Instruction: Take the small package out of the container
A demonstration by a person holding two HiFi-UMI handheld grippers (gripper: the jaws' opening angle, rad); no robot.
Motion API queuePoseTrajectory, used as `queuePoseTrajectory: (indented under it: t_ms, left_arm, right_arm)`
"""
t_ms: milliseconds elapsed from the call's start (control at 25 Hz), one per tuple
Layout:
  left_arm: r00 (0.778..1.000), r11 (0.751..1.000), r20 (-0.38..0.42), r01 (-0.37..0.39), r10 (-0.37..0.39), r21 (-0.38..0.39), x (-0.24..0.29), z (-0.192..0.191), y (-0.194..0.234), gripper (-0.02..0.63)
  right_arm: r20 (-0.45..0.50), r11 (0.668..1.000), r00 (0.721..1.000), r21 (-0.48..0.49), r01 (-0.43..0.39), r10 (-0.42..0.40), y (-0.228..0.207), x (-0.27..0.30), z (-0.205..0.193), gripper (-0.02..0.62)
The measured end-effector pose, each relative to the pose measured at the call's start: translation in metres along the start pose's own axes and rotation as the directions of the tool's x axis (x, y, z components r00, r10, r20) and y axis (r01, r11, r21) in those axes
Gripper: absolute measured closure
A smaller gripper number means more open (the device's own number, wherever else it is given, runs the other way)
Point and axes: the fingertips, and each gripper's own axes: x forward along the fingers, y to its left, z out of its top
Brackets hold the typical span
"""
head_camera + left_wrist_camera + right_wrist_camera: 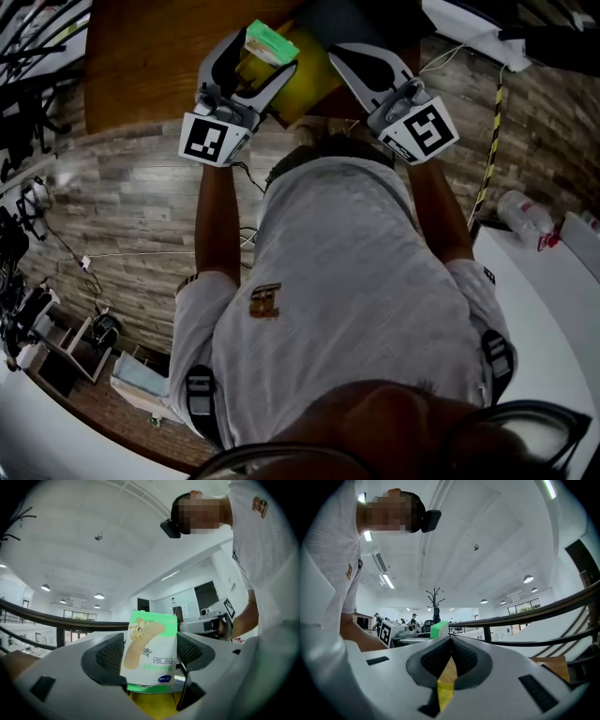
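Note:
My left gripper (264, 52) is shut on a small green bandage package (270, 42), held raised over the brown table (141, 66). In the left gripper view the package (150, 648) stands upright between the two pads, with its print upside down. A yellow container (305, 82) lies between the two grippers, just below the package. My right gripper (339, 52) is shut, and a thin yellow edge of the container (445, 692) is pinched low between its jaws. The green package (439, 630) shows beyond the right gripper's tips.
The table edge meets a wood-plank floor (122, 206). Cables and gear (28, 234) lie at the left, and small boxes (136, 380) at the lower left. A plastic bottle (523, 214) rests by a white surface at the right, near a striped yellow-black strip (489, 141).

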Motion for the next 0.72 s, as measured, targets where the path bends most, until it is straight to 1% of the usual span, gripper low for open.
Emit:
queuePoseTrajectory:
  t_ms: [200, 440, 720]
  left_arm:
    - [0.995, 0.997, 0.084, -0.056, 0.06, -0.046, -0.002, 0.022, -0.001, 0.224]
    - [0.99, 0.996, 0.115, -0.076, 0.081, -0.05, -0.008, 0.03, -0.001, 0.224]
    - [0.985, 0.994, 0.141, -0.098, 0.104, -0.048, -0.002, 0.036, 0.0, 0.224]
  right_arm:
    - [0.014, 0.999, 0.999, -0.001, -0.034, 0.034, 0.015, 0.004, 0.008, 0.563]
    - [0.016, 0.999, 0.999, -0.003, -0.052, 0.052, 0.03, 0.007, 0.008, 0.563]
    - [0.033, 0.999, 0.998, -0.012, -0.047, 0.048, 0.022, 0.002, 0.01, 0.563]
